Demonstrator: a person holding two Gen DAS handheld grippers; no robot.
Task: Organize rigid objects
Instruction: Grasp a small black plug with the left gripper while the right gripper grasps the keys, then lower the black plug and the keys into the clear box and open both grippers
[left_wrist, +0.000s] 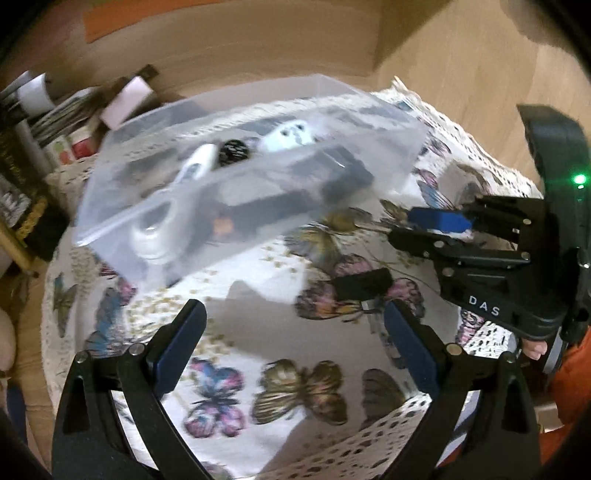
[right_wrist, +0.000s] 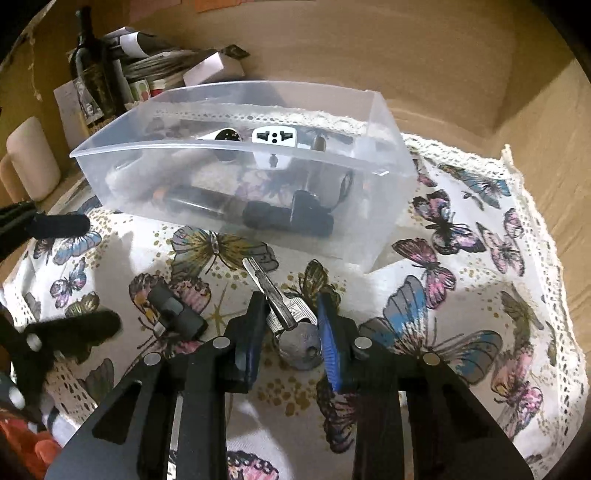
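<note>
Right wrist view, lower centre: your right tool (right_wrist: 291, 332) straddles the keys (right_wrist: 286, 308), a long silver key and a rounder one lying flat on the butterfly tablecloth (right_wrist: 461, 295), which covers the tabletop. The jaws are narrowed about the key heads, but whether the pads press on metal cannot be told; treat the grip as unproven. Flat keys offer little edge, so one pad may ride over the top and skid the pair across the cloth, or lift only one key and leave the other dangling. The clear plastic bin (right_wrist: 391, 162), upper centre and already holding an adapter and dark items, sits just beyond the key tip; a forward shove could knock its near wall.

Left wrist view: your left tool (left_wrist: 295, 339) stands open and empty above the cloth, with a small black object (left_wrist: 364, 282) just ahead at centre right. The two tools sit near each other, so a collision is possible.
</note>
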